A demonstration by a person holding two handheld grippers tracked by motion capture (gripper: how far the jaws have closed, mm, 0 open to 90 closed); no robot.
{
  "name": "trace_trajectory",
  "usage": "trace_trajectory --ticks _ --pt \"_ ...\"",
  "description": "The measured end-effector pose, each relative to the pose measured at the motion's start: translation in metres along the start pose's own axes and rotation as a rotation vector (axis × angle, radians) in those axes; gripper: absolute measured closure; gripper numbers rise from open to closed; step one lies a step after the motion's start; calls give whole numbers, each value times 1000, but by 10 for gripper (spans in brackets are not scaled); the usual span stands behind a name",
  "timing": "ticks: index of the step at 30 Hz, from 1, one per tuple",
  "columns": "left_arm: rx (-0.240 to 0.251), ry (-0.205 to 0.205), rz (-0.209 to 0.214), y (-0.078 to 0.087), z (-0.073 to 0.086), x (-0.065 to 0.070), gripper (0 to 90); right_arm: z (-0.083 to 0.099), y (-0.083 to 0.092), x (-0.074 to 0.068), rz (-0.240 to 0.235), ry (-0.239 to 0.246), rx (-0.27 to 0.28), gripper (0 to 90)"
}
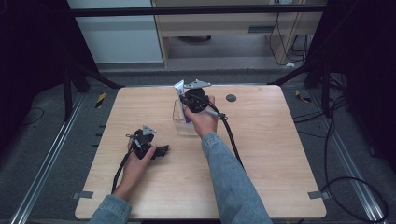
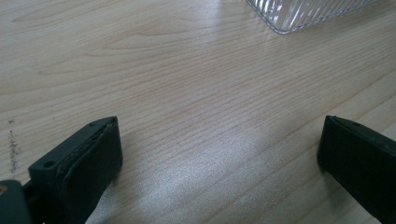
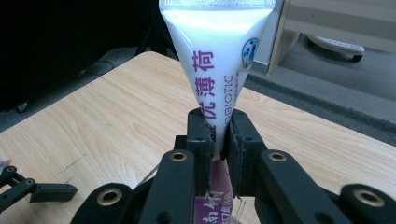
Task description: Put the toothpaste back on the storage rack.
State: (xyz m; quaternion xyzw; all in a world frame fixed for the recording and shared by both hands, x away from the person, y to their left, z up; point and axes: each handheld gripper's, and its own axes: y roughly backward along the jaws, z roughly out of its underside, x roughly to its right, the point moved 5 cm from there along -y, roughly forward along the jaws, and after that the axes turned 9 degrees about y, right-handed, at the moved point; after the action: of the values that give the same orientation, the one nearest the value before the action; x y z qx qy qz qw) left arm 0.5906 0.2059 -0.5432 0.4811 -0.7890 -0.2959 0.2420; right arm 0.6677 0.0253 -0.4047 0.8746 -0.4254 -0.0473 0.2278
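Right gripper [image 3: 218, 140] clamping toothpaste tube [image 3: 215, 56]

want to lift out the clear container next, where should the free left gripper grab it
Take the clear container by its near wall's top rim, coming straight down from above with the open left gripper. It stands upright and open-topped, so the rim is the thin edge the jaws can straddle. The right gripper holds the white tube over it, so wait.

tube [image 3: 215, 56]: white with purple lettering, a small blue round mark, purple lower part
right gripper [image 3: 218, 140]: black, brass-coloured rivets
left gripper [image 2: 219, 158]: black
container [image 1: 183, 119]: clear, ribbed pattern
desk [image 1: 261, 149]: pale wood grain
sleeve [image 1: 231, 182]: blue denim
floor [image 1: 355, 154]: grey
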Motion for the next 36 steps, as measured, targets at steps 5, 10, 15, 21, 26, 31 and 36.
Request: trace_trajectory --ticks 5,10,15,21,26,31,36 --pt "0 0 0 0 0 0 0 2 2 0 -2 3 -7 806" --pt "-1 -1 0 0 0 0 0 4 6 -1 0 6 -19 806" --pt "-3 -3 -1 0 0 0 0 10 9 1 3 11 -38 805" --pt "-3 -3 -1 0 0 0 0 15 10 1 1 19 -65 805" --pt "-2 -3 -1 0 0 0 0 16 10 0 -5 18 -78 805" --pt "-3 -3 -1 0 0 0 0 17 4 -1 -15 27 -98 805" --pt "-3 -4 -1 0 0 0 0 18 -1 -2 -19 31 -115 805"
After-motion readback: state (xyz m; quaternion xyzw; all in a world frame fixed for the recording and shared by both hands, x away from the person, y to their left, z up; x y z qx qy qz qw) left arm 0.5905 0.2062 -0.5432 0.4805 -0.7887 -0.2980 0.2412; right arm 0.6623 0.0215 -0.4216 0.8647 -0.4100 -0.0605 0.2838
